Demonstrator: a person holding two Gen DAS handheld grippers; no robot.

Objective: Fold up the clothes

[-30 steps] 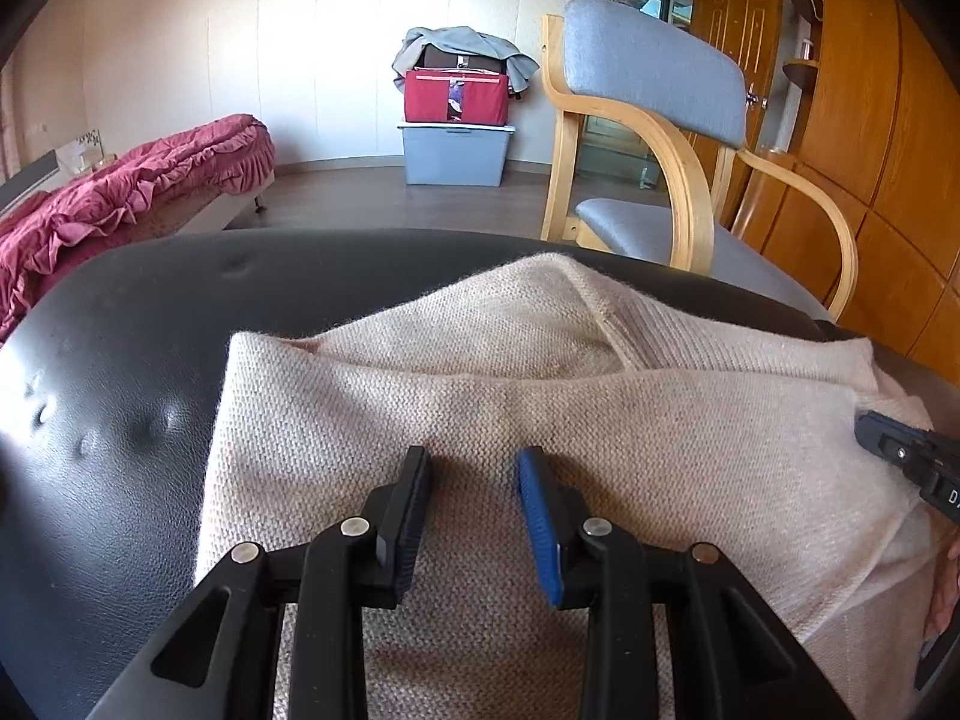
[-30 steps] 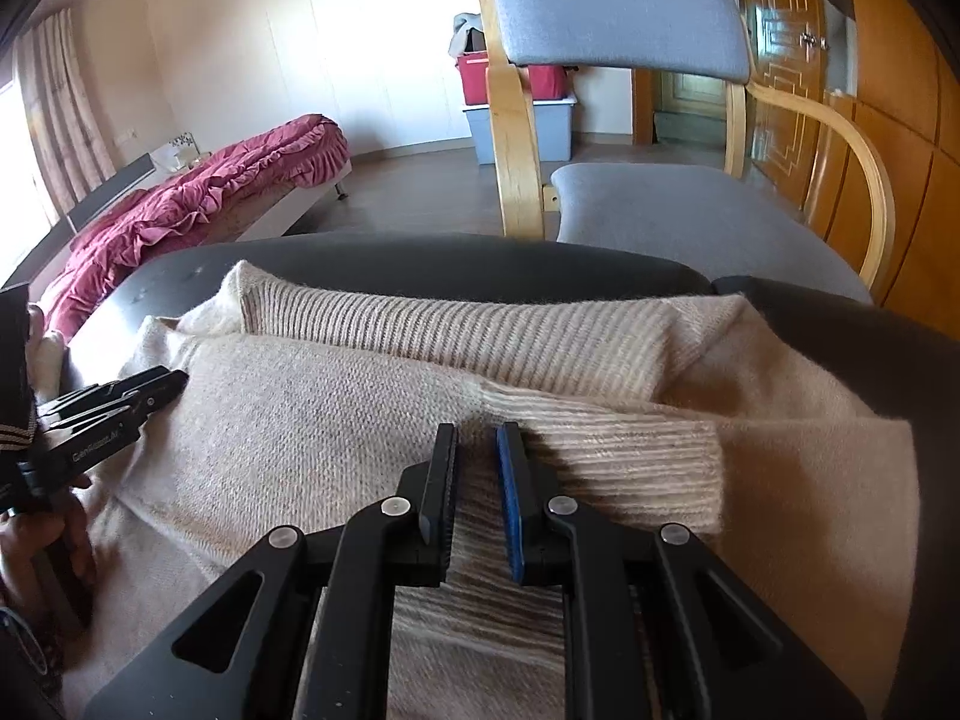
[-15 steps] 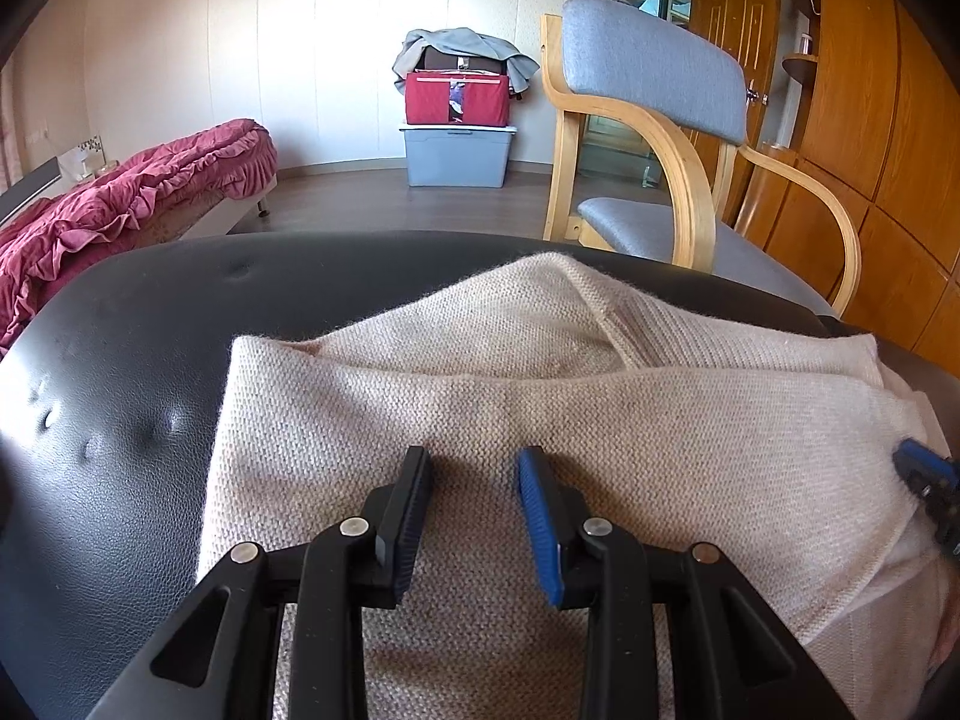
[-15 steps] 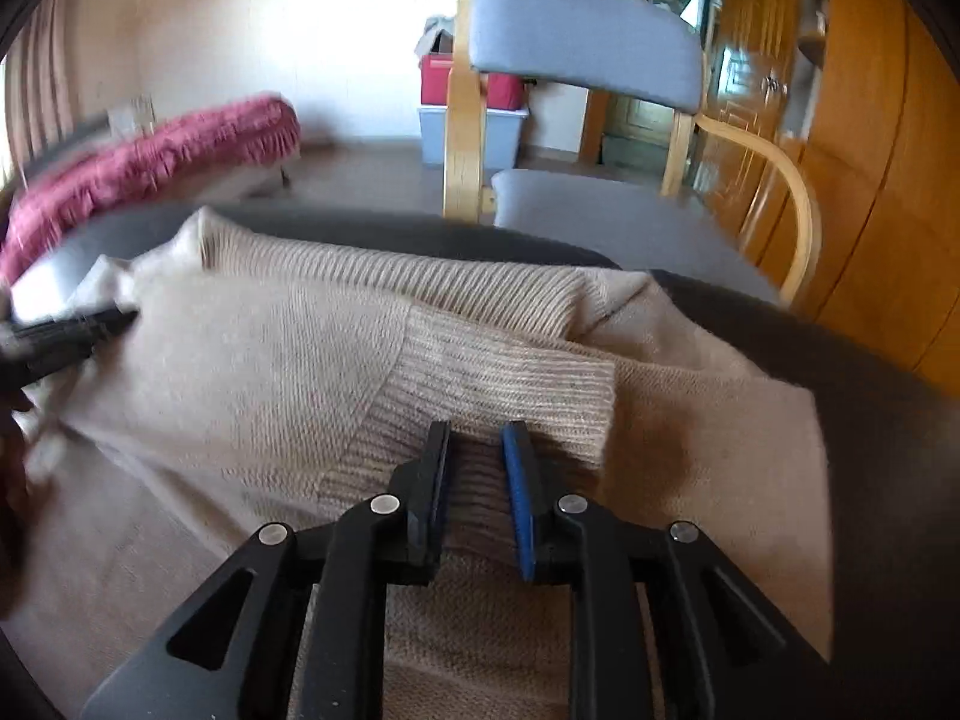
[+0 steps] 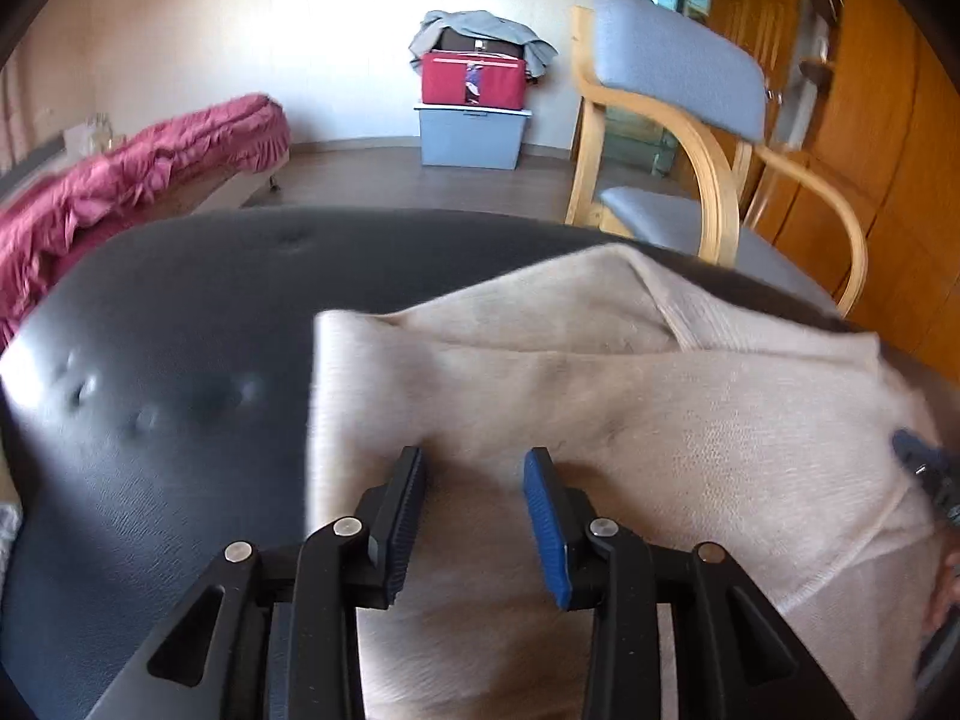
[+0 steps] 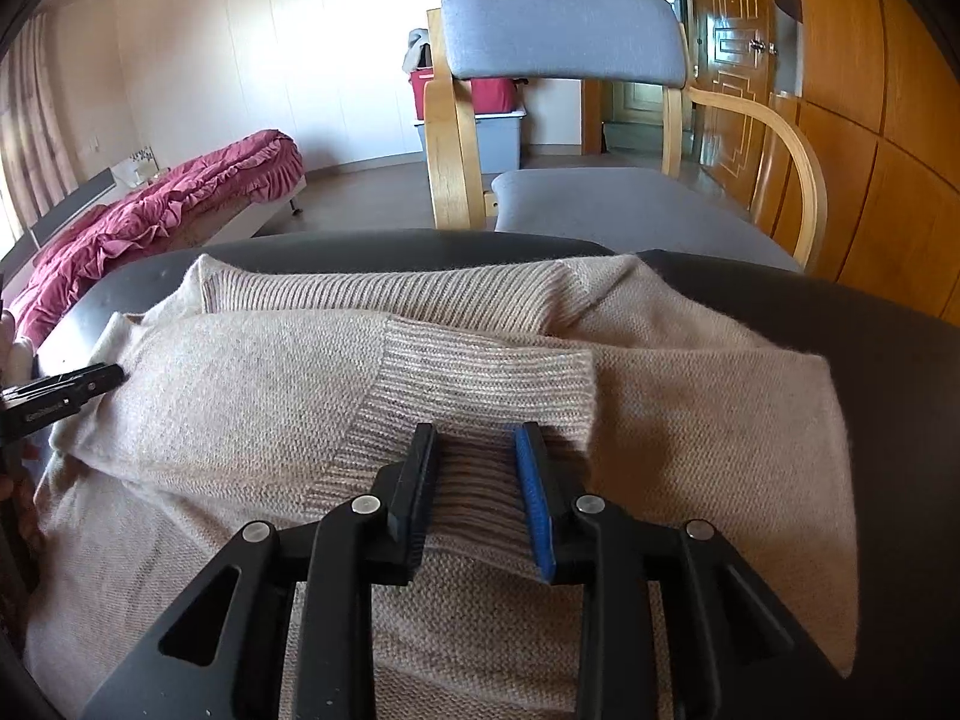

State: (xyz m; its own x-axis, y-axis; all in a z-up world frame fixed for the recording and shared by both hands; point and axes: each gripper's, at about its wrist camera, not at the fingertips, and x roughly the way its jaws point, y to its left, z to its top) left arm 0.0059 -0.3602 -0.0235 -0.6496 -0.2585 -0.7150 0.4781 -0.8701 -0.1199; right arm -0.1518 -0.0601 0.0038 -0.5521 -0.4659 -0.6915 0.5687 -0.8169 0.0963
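A beige knit sweater (image 5: 630, 408) lies on a black leather surface (image 5: 180, 330), with both sleeves folded across its body. My left gripper (image 5: 474, 474) is open and empty, low over the sweater's left part. My right gripper (image 6: 477, 450) is open, its jaws on either side of the ribbed cuff (image 6: 480, 384) of the upper sleeve. The sweater also shows in the right wrist view (image 6: 240, 396), with the ribbed hem (image 6: 384, 294) at the far edge. The left gripper's tip (image 6: 66, 390) shows at that view's left edge, and the right gripper's tip (image 5: 924, 462) at the left view's right edge.
A wooden armchair with grey cushions (image 6: 558, 60) stands right behind the black surface (image 6: 870, 360). A bed with a crimson cover (image 5: 138, 180) is at the left. A grey bin with a red bag (image 5: 474, 114) stands by the far wall. Wooden cabinets (image 6: 888, 90) line the right.
My right gripper has opened from nearly shut around the ribbed cuff and shifted over the sweater. My left gripper has moved to the left and widened; the view is blurred by motion.
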